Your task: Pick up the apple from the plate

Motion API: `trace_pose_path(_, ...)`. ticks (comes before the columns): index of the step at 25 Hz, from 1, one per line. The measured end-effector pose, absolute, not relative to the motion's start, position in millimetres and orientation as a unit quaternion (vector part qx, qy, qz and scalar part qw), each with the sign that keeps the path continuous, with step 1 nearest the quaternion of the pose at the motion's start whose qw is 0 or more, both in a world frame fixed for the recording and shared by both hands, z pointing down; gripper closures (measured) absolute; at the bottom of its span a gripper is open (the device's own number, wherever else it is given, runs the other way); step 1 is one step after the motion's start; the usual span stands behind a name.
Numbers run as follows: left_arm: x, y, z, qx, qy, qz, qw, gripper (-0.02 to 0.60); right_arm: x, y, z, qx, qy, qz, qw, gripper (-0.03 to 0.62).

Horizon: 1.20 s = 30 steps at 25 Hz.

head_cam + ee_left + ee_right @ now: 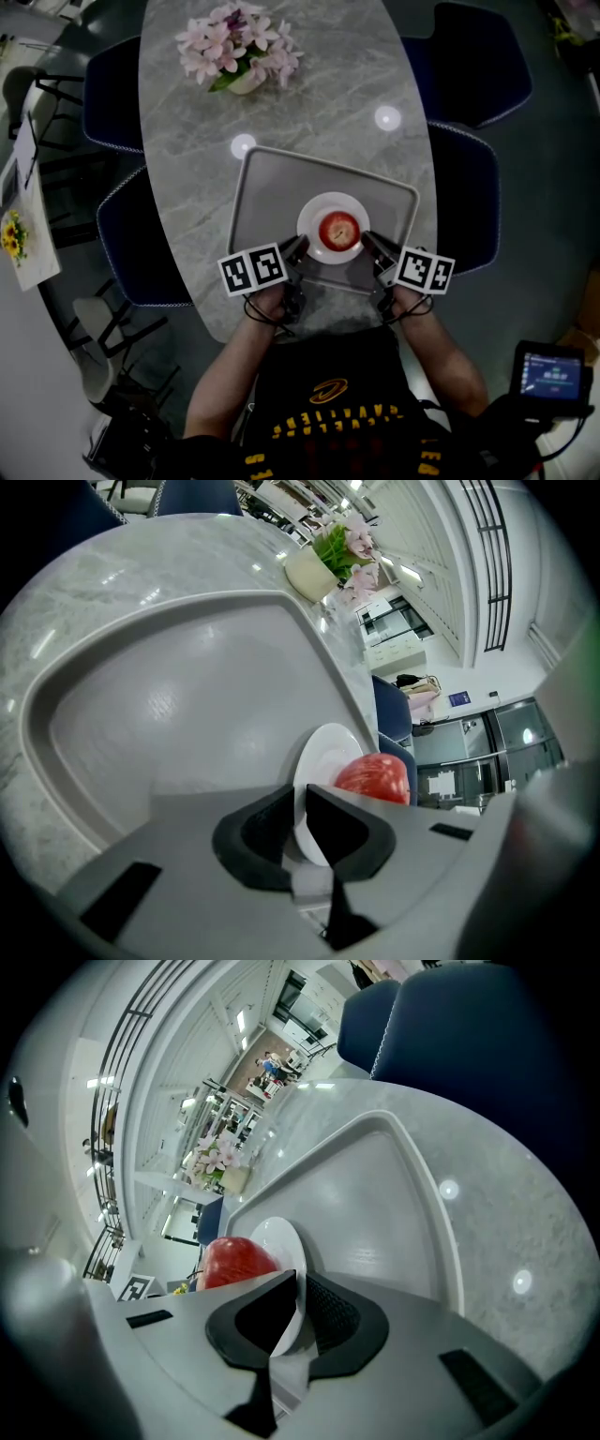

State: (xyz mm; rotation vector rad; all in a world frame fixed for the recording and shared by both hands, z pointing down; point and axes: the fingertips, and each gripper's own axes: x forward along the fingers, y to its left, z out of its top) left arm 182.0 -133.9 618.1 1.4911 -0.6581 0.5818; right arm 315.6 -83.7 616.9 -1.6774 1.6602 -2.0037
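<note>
Left gripper [298, 246] jaws pinch the left rim of the plate [313, 208]; apple [338, 227] sits mid-plate, touched by neither gripper; plate lies in tray [267, 187] on table [178, 131]; right gripper [368, 240] jaws pinch the right rim

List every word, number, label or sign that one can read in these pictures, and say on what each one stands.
Nothing can be read with certainty.
Yellow lettering on the person's dark shirt: upside down, partly cut off, unreadable.
Screen of the handheld device: too small to read.
Blue wall sign: too small to read.
Left marker cube and right marker cube: black-and-white patterns only, no letters.
</note>
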Motion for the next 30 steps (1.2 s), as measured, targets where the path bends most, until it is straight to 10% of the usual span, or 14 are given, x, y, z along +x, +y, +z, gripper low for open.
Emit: trace_pose_path(30, 104, -95, 592, 0.666, -0.313, 0.202, 0.646, 0.540, 242, -59, 585, -0.523, 0.588, -0.617, -0.004, 0.553)
